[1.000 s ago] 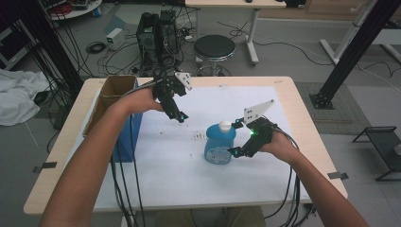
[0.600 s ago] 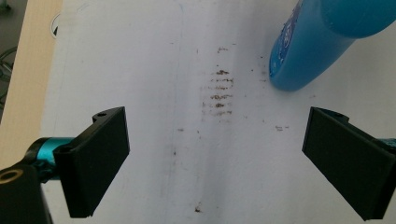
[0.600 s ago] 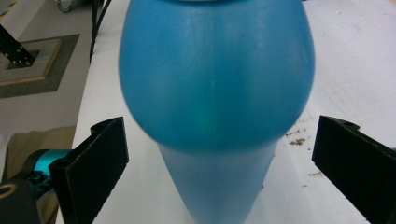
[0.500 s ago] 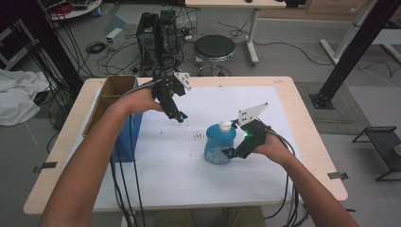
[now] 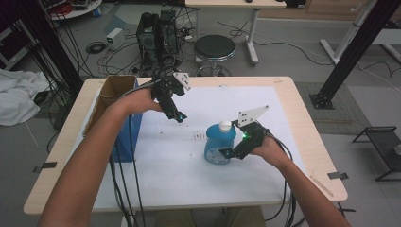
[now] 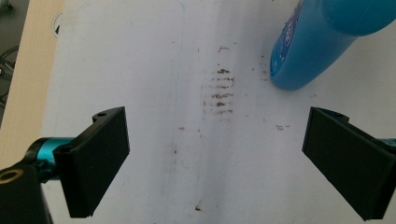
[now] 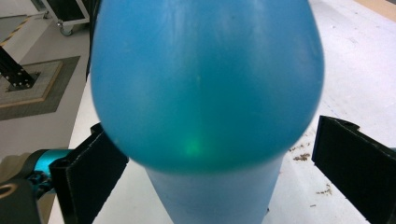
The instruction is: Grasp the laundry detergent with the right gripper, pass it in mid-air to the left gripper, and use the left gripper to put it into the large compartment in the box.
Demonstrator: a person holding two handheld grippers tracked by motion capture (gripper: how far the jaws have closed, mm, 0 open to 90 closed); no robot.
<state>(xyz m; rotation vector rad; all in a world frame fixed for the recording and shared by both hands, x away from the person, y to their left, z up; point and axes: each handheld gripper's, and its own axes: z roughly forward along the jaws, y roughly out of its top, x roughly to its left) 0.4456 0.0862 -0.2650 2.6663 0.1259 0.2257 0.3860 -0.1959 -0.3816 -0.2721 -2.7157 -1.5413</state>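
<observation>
Between R gripper [image 7: 215, 158] fingers [image 7: 88, 177] — blue bottle [image 7: 205, 93], untouched.

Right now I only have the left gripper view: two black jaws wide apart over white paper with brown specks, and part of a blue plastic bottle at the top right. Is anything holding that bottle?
Observer: Not yet gripped, it seems. In the right gripper view, the right gripper has its jaws open on either side of the blue plastic bottle, with a gap showing at the one jaw.
Operator: Is the bottle standing or lying?
Observer: Standing upright on the white paper sheet, white cap on top, in the high view.
Operator: Where is my left gripper relative to it?
Observer: The left gripper hangs above the paper, apart from the bottle, beside an open cardboard box.
</observation>
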